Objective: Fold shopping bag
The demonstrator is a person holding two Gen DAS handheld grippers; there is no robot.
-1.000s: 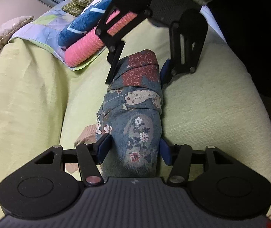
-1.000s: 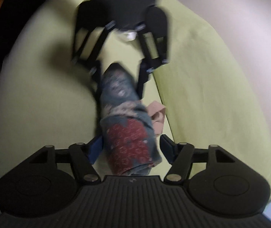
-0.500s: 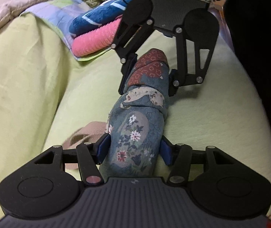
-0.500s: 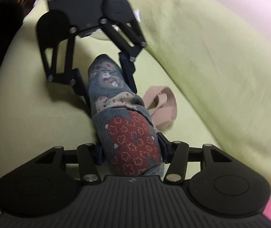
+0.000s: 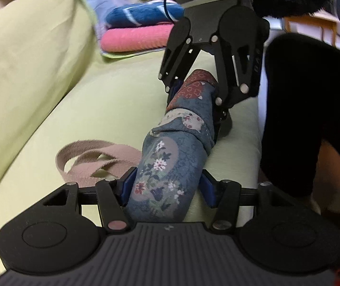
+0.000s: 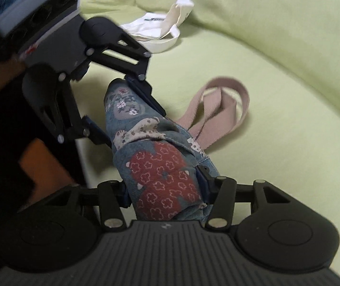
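Left gripper [image 5: 165,188] clamped on the floral end of the shopping bag [image 5: 170,164], blue pads pressed into the cloth both sides. Right gripper [image 6: 164,186] likewise closed on the opposite end, the red-patterned one, pads buried in fabric. Seen from the left wrist, right gripper [image 5: 196,100] pinching the far red end; seen from the right wrist, left gripper [image 6: 122,109] pinching the far floral end. Bag [image 6: 155,157] already rolled into a tight bundle, long axis running straight from one claw to the other, so each claw faces along the roll, not across it. Bundle apparently lifted clear of or barely resting on the green sofa seat [image 5: 103,109]; contact underneath hidden. Tan handle straps [image 5: 91,157] trailing loose off the roll's side toward the backrest, lying on the cushion, not tucked in. Neither hand nearer: one end each. Judgement: fold nearly complete, remaining work either setting the roll down or dealing with the straps [image 6: 217,107]. Either one needs a claw freed, and releasing risks the roll springing open. Further out: stacked pink and blue towels [image 5: 136,31] at the far end of the seat, white tote [image 6: 160,28] lying on the cushion well apart from the work.
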